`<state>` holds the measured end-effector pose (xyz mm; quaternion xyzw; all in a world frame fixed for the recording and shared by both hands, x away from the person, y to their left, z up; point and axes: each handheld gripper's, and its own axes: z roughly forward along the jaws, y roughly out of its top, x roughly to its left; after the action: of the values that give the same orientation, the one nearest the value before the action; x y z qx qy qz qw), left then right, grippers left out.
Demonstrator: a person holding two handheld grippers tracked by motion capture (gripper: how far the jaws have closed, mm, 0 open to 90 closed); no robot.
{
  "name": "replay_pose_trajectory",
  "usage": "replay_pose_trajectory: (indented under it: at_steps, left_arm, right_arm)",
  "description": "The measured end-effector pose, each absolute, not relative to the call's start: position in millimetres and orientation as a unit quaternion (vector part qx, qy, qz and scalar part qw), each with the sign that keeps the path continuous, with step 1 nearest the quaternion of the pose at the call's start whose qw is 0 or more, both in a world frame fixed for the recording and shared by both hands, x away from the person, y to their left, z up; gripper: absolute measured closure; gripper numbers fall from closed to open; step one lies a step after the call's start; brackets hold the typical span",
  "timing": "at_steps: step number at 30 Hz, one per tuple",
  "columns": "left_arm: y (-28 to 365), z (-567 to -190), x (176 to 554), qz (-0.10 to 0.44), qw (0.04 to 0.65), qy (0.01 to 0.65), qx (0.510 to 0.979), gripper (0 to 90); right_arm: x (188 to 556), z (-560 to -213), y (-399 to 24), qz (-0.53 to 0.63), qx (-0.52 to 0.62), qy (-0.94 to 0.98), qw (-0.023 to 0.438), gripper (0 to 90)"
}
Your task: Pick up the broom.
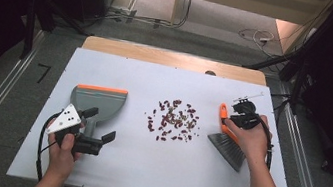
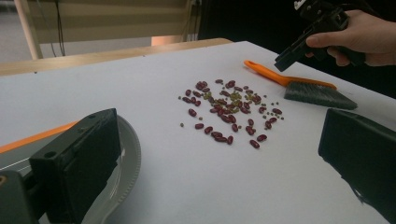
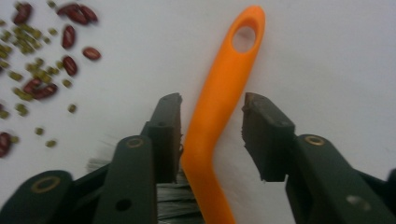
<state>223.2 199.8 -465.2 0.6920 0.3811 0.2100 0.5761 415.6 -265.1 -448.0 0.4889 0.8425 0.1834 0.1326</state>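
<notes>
I am bringing the right gripper (image 1: 238, 116) down over the brush (image 3: 219, 107), jaws astride its orange handle.

In the right gripper view one pad is lying just beside the handle and the other is standing apart from it, so nothing is clamped. The brush is lying at the right of the white table (image 1: 152, 172), its grey bristles toward the near edge, just right of the scattered beans (image 1: 173, 120). I am holding the left gripper (image 1: 97, 128) released at the near left, one jaw over the grey dustpan (image 1: 100, 100).
</notes>
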Motion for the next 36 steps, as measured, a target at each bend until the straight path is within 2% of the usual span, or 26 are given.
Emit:
replay_pose_trajectory:
  at_steps: [3,13,17,23,31,36]
  left_arm:
    - [199.3,-465.4,223.2,0.209,0.576,0.381,0.693,0.0]
    - [198.6,-465.2,223.2,0.208,0.577,0.380,0.693,0.0]
    - [197.6,-465.2,223.7,0.208,0.575,0.381,0.693,0.0]
    - [193.3,-465.7,224.6,0.206,0.573,0.380,0.696,0.0]
    - [190.3,-464.9,225.2,0.205,0.574,0.378,0.697,0.1]
    - [189.2,-465.6,225.6,0.205,0.571,0.377,0.700,0.1]
  right_arm:
    - [415.6,-449.8,-262.3,0.180,0.518,0.829,0.112,59.6]
    - [416.0,-469.2,-259.1,0.134,0.529,0.832,0.101,60.3]
    - [411.6,-471.5,-258.8,0.143,0.529,0.829,0.115,61.7]
    - [413.6,-471.9,-264.6,0.157,0.555,0.811,0.096,68.0]
    - [403.7,-475.2,-273.6,0.205,0.544,0.806,0.105,68.3]
    - [391.7,-471.3,-280.7,0.258,0.541,0.791,0.126,68.3]
